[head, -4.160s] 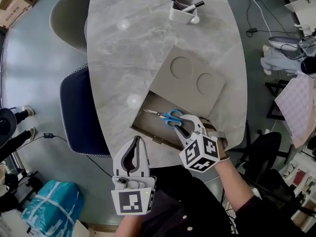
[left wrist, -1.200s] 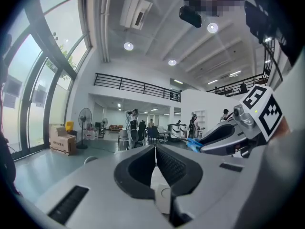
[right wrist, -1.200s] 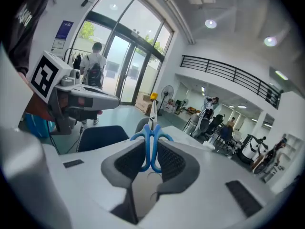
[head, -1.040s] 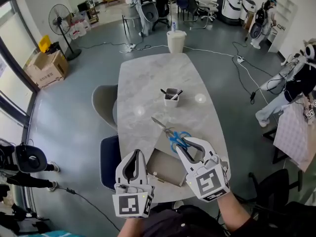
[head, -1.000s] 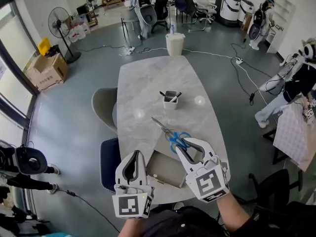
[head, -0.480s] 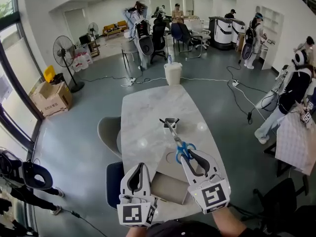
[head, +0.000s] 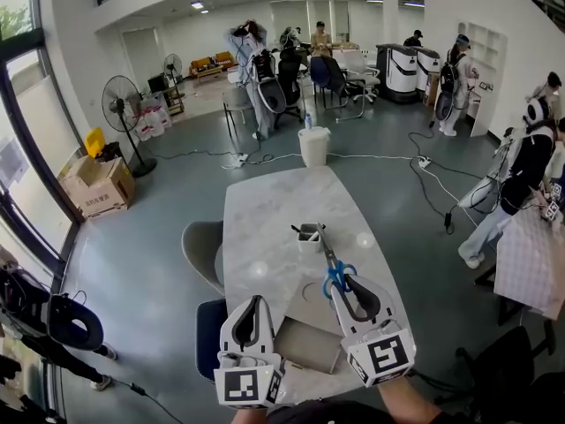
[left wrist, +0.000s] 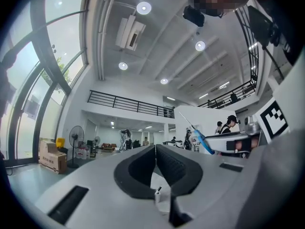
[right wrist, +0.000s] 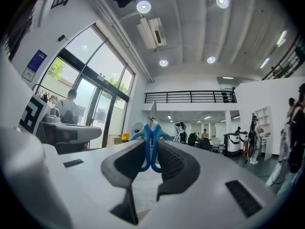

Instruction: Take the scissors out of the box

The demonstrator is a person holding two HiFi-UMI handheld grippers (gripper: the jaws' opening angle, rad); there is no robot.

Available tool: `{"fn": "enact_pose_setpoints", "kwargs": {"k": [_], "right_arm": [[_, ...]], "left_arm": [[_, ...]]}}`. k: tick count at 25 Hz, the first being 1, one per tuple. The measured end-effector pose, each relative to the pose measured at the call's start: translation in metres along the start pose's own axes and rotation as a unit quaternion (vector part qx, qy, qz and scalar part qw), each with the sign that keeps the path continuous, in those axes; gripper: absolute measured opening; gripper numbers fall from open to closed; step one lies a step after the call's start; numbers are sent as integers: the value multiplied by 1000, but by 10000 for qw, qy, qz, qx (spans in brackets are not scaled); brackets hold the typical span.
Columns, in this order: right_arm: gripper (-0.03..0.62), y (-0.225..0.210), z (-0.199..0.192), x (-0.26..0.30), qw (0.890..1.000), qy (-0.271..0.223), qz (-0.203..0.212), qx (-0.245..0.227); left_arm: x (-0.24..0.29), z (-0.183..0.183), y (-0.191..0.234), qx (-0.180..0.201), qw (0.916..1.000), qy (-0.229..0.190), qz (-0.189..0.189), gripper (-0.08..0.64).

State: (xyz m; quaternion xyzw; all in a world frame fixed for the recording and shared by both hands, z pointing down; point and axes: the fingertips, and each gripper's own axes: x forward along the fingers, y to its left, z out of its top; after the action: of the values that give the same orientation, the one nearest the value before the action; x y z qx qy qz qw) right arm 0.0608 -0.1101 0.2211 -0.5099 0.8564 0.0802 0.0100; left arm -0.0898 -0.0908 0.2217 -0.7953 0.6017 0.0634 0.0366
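Scissors [head: 328,253]: out of the box [head: 307,346], in the air over the table [head: 265,219].
Long axis: I see blue handles low, blades toward 12 o'clock.
Right gripper [head: 346,283]: nearer, at their 6 o'clock, clamped on the handles.
Left gripper [head: 255,301]: at their 8 o'clock, pinched together on nothing.
Change: four seconds ago they lay in the box; a second ago the blades pointed 10 o'clock.

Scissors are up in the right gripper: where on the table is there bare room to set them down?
The far half of the table, beyond the pen cup, is bare. So is the left strip between the pen cup and the left gripper. The near end is crowded: the open box lies there, by the right gripper holding the scissors.
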Motion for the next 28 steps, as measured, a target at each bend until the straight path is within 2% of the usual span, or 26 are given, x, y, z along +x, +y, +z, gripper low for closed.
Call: {"fn": "enact_pose_setpoints", "kwargs": {"k": [21, 28], "right_arm": [[78, 6, -3, 0, 9999, -49, -143, -1], [77, 7, -7, -2, 9999, -29, -29, -93]], "left_arm": [[1, -4, 3, -3, 10000, -7, -42, 17], [2, -7, -2, -49, 10000, -6, -47, 17]]}}
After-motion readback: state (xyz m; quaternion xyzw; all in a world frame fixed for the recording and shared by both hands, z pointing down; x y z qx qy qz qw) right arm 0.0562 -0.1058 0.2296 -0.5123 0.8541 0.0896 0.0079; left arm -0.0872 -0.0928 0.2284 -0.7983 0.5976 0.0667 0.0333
